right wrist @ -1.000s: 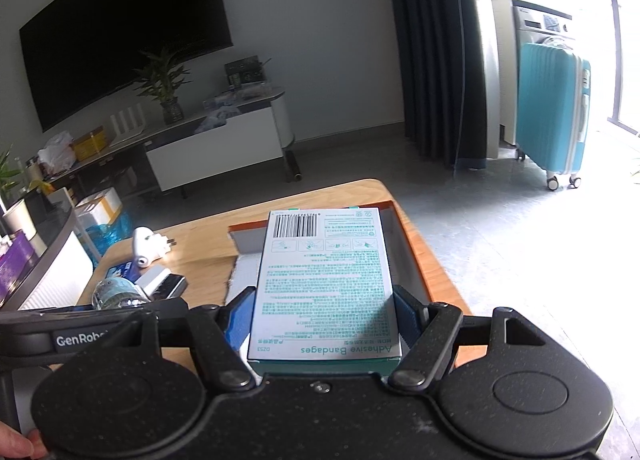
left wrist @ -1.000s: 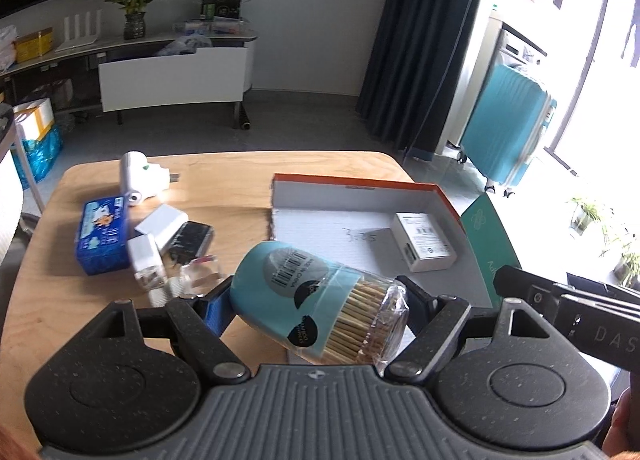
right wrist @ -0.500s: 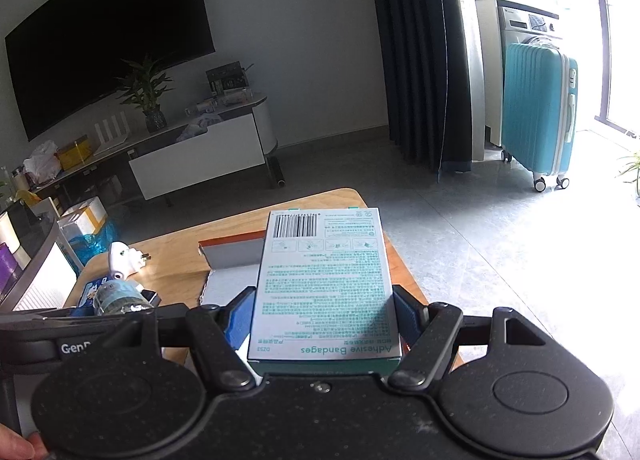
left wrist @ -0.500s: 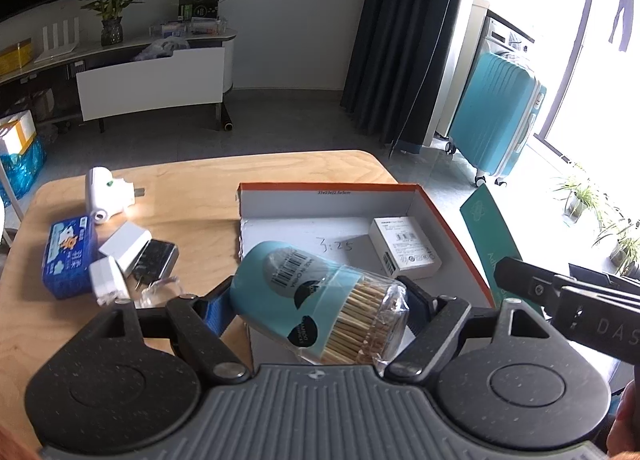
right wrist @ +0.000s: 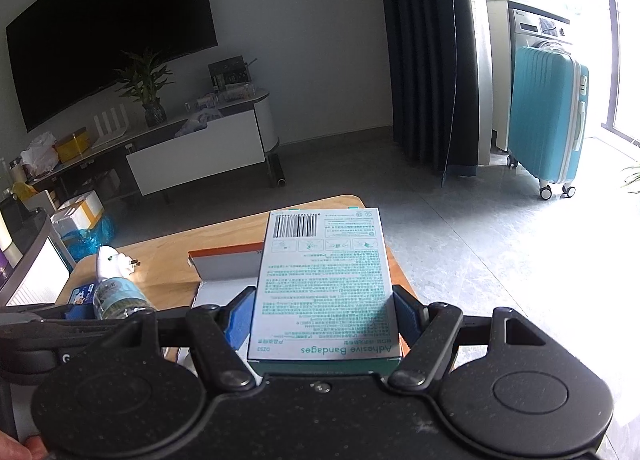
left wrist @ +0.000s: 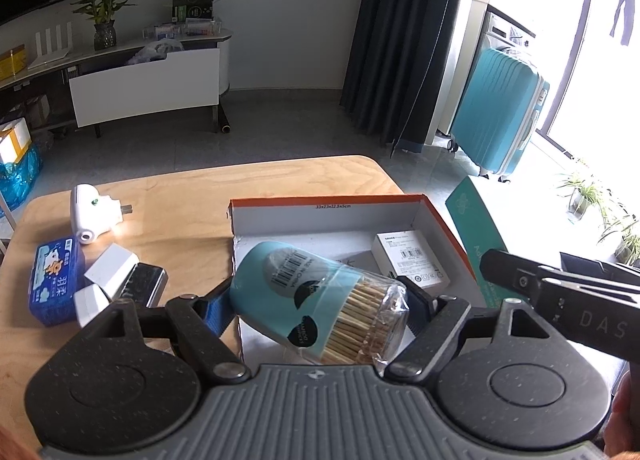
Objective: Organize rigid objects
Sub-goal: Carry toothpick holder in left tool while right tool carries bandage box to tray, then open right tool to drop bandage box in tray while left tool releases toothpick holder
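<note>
Both grippers had drifted toward the cardboard box since a second earlier. From the left wrist, the left gripper clamped a toothpick jar over the box, showing a small carton inside. From the right wrist, the right gripper pinched a bandage box, hiding the cardboard box's inside.

Blown-out window glare, bowed edges, perhaps slightly soft
</note>
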{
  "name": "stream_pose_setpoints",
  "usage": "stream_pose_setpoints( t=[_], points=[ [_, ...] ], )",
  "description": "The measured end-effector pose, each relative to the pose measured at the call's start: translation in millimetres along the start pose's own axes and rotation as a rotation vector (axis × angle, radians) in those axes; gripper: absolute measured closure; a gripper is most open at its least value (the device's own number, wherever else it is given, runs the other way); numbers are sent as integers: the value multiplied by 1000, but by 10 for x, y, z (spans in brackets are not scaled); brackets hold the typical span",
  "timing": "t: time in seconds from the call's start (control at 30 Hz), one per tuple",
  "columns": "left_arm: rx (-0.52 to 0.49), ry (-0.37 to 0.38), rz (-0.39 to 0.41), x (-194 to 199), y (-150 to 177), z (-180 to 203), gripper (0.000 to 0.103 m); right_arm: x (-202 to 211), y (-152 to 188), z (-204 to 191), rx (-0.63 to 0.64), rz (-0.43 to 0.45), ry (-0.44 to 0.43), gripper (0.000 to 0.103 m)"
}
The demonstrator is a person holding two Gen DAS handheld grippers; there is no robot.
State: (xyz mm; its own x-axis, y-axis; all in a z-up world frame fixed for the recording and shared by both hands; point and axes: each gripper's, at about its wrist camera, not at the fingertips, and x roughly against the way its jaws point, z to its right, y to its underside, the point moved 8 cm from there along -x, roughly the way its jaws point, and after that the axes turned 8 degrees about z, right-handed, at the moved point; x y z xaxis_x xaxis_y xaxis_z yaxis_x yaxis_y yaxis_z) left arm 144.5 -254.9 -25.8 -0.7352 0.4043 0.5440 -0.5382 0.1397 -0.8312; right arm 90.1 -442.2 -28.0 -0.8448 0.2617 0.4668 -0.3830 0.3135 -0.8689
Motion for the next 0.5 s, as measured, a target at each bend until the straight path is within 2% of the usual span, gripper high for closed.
stream_pose_setpoints(
  t=[0.5],
  points=[
    [8, -13, -9, -205, -87, -55, 20, -283, -34, -5, 22, -26, 1, 19]
  ],
)
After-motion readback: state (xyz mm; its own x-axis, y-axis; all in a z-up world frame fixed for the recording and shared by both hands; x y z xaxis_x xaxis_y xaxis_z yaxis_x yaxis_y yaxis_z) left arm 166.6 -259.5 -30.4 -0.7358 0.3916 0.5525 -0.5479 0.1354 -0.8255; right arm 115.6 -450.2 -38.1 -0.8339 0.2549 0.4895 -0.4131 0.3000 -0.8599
